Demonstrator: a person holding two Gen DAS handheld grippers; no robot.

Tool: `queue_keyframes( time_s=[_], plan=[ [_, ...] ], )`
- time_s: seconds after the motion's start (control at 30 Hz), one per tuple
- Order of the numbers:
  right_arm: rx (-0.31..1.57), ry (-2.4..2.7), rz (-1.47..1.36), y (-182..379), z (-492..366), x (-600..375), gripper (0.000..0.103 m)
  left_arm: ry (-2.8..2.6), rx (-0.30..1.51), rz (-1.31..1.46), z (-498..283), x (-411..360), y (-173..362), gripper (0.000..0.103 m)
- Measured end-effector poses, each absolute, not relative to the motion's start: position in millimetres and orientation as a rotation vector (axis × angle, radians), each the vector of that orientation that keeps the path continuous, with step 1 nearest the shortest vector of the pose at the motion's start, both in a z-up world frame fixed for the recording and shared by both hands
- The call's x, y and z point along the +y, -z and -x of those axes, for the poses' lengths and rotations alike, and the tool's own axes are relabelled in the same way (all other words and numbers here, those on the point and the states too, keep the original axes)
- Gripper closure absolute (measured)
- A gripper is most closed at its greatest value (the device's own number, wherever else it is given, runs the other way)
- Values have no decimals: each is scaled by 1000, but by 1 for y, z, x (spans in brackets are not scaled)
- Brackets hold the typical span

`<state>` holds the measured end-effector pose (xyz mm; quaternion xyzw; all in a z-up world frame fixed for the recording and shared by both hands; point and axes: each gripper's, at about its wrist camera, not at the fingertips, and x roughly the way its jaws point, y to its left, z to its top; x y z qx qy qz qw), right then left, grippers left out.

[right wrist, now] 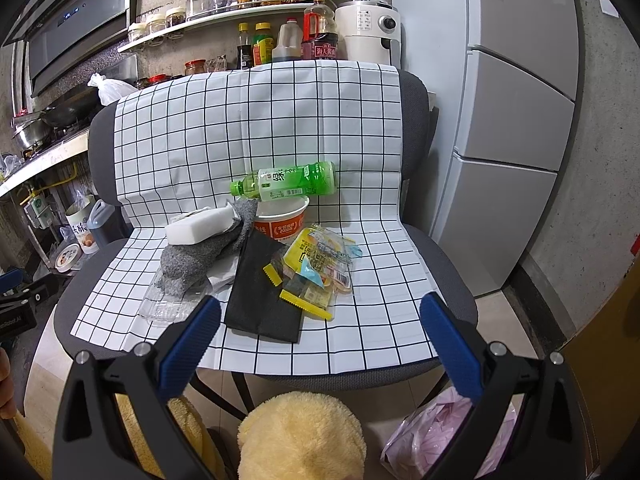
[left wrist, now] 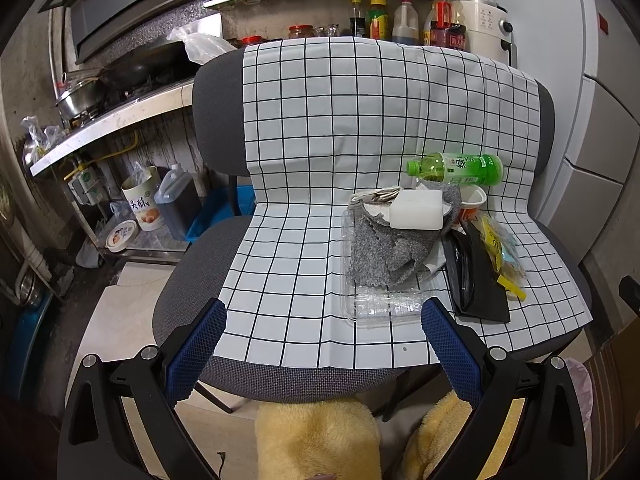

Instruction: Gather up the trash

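A pile of trash lies on a checked cloth over a grey chair. It holds a green bottle lying across a red paper cup, a white block, a grey rag, a clear plastic tray, a black sheet and yellow snack wrappers. My left gripper is open and empty at the seat's front edge. My right gripper is open and empty, in front of the pile.
A pink-lined bin bag stands on the floor at the lower right. A yellow fluffy thing is below the grippers. A stove counter is on the left, a white fridge on the right.
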<state>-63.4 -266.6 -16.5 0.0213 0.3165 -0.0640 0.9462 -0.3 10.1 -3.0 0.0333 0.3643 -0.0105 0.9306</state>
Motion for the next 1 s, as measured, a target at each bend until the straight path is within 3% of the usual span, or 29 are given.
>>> queue_keyframes(
  time_s=[1.0],
  plan=[
    [644,129,-44,16,62,-264,6,14,744,-65,1,11,2,6]
  ],
)
